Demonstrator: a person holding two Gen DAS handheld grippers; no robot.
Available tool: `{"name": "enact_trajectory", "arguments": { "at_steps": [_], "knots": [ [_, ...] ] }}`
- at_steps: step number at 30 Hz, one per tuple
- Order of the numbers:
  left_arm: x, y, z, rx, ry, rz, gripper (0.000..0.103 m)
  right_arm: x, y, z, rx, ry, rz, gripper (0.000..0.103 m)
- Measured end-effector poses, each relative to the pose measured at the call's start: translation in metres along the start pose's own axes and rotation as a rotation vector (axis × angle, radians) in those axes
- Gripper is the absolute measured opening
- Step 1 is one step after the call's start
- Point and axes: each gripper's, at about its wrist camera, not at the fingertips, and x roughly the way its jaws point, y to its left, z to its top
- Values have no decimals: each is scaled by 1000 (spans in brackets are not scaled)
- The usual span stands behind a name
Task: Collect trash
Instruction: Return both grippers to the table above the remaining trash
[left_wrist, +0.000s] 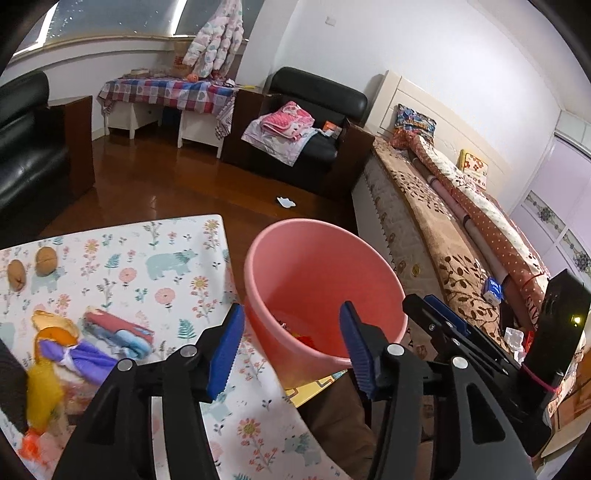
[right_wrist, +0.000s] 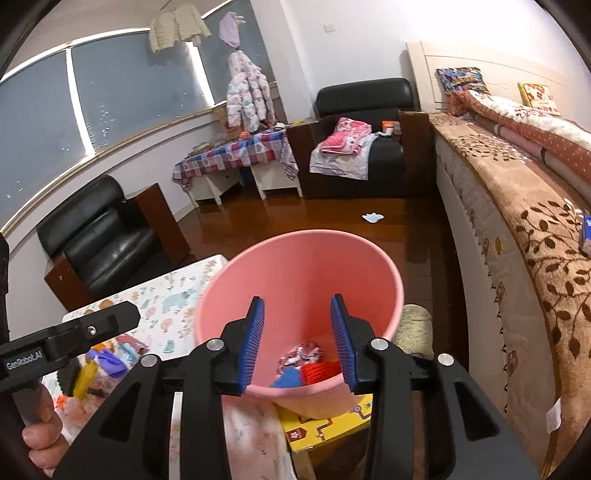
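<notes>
A pink bin (left_wrist: 317, 273) stands beside the table; in the right wrist view the pink bin (right_wrist: 299, 273) holds crumpled wrappers (right_wrist: 304, 360) in red, blue and white. My left gripper (left_wrist: 291, 349) is open and empty, hanging over the bin's near rim and the table edge. My right gripper (right_wrist: 297, 341) is open and empty, right above the bin's mouth. On the floral tablecloth (left_wrist: 147, 280) lie a pile of colourful wrappers (left_wrist: 85, 343) and two walnuts (left_wrist: 46, 260). A white scrap (left_wrist: 285, 202) lies on the floor.
A bed (left_wrist: 443, 221) runs along the right. Black armchairs (left_wrist: 314, 122) stand at the back and left. A checked-cloth side table (left_wrist: 170, 92) is under the window. A yellow box (right_wrist: 328, 424) sits under the bin. A fluffy slipper (right_wrist: 415, 328) lies beside it.
</notes>
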Motion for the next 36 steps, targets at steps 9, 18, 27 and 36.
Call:
{"name": "enact_trajectory", "arguments": {
  "at_steps": [9,18,27,36],
  "knots": [
    [-48,23,-11,-28,-47,47,54,-19,36,-10,-1,30,111,38],
    [-104,48,-24,-38,-125,118,55,-30,80,-25,-31,48,211,38],
    [-153,91,-46,-69,-176,229,56,-27,113,-40,-67,105,349,38],
    [-174,125,-69,-117,-175,283,56,-30,142,-55,-129,147,360,38]
  ]
}}
